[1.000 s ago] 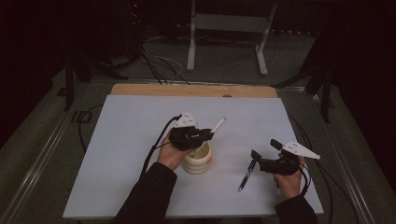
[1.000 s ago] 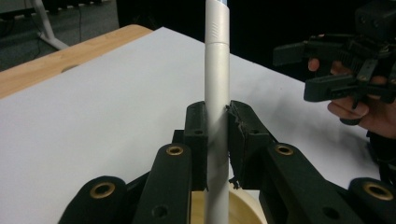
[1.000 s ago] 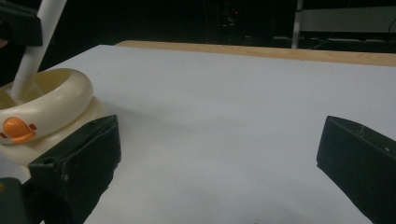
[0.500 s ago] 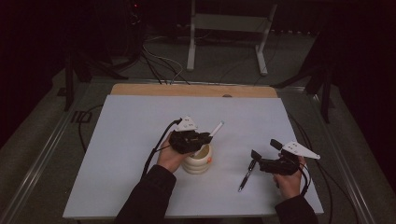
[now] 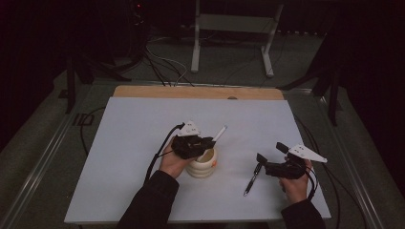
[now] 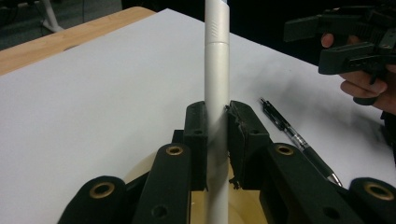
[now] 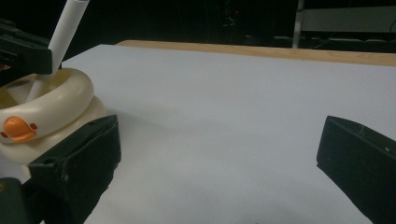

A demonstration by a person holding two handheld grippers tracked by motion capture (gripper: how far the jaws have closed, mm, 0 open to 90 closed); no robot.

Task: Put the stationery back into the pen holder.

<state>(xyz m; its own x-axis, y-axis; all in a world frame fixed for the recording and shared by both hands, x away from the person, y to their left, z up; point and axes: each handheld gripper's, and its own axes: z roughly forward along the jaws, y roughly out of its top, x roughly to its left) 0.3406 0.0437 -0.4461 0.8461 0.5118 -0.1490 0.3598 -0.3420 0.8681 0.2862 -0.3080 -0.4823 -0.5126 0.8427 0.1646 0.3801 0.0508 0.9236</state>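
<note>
White pen (image 6: pixel 217 84) is clamped between the jaws of the left tool (image 5: pixel 205 144), its lower end seen dipping into the cream ringed holder (image 5: pixel 202 164) from the right tool view, its top slanted up and away. Compared with a second ago, hardly anything has shifted: the pen is held at the same slant over the holder, and the right tool (image 5: pixel 268 158) is parked in the same spot. Its jaws are spread wide with nothing between them. A black pen (image 5: pixel 251 179) lies flat on the bench (image 5: pixel 133 119) just beside that right tool, well apart from the holder. Plenty of bare white surface is left toward the far wooden edge (image 5: pixel 191 92) and to the left. The holder is glossy and rounded, stacked in rings, with a small orange mark (image 7: pixel 17 128) on its side.
</note>
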